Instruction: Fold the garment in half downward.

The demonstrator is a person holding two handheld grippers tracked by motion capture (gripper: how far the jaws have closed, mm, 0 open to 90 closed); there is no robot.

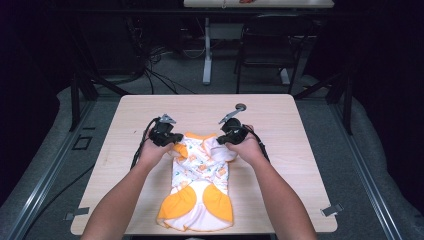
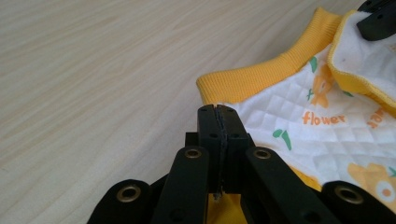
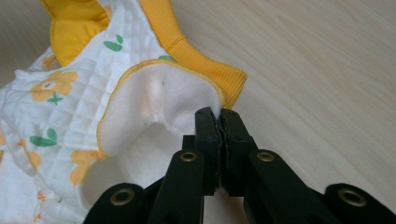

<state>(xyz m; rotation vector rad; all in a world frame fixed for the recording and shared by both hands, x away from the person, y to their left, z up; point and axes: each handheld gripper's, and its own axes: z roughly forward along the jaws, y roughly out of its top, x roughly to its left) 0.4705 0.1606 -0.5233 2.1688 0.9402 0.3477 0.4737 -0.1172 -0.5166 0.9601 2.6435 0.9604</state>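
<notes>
- Both top corners of the garment [image 1: 200,172] are gripped: left gripper [image 2: 218,110] is clamped on the quilted cloth by the collar [image 2: 261,79], right gripper [image 3: 219,113] on the armhole edge.
- The hem lies below the fingers, on the table [image 1: 280,115]; lifting or folding is left, I judge.
- Bare tabletop lies ahead of both grippers; the near edge is just past the hem.

The garment's [image 1: 200,175] lower hem is cut off in both gripper views.
</notes>
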